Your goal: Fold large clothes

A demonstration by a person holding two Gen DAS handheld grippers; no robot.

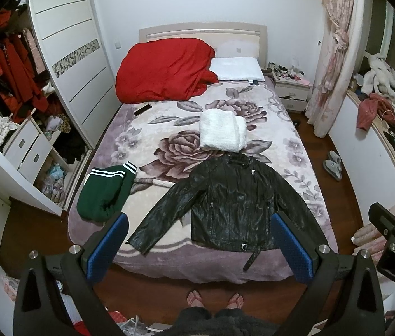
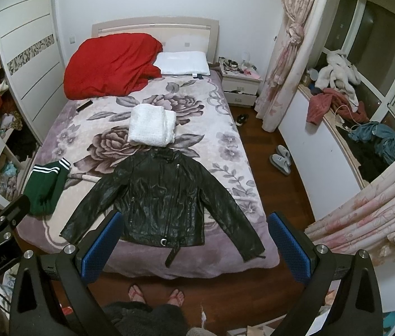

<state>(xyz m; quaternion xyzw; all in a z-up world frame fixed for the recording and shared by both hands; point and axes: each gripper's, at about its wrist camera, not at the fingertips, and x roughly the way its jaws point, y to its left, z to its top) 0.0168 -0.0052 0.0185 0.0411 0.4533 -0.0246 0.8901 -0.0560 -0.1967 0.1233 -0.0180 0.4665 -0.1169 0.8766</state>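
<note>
Folded towel (image 1: 222,134) just beyond jacket (image 1: 225,204)

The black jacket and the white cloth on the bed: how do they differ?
The jacket is black, shiny and spread flat with sleeves out; the white cloth is fluffy and folded into a compact rectangle. The jacket lies nearer the foot edge, the cloth beyond its collar. Both rest on the floral blanket.

A jacket (image 1: 226,204) lay spread flat at the foot of the bed (image 1: 303,168), with a folded towel (image 1: 222,133) just behind its collar. A sweater (image 1: 105,193) sat to its left, and a quilt (image 1: 163,70) and pillow (image 1: 238,68) lay at the headboard.
</note>
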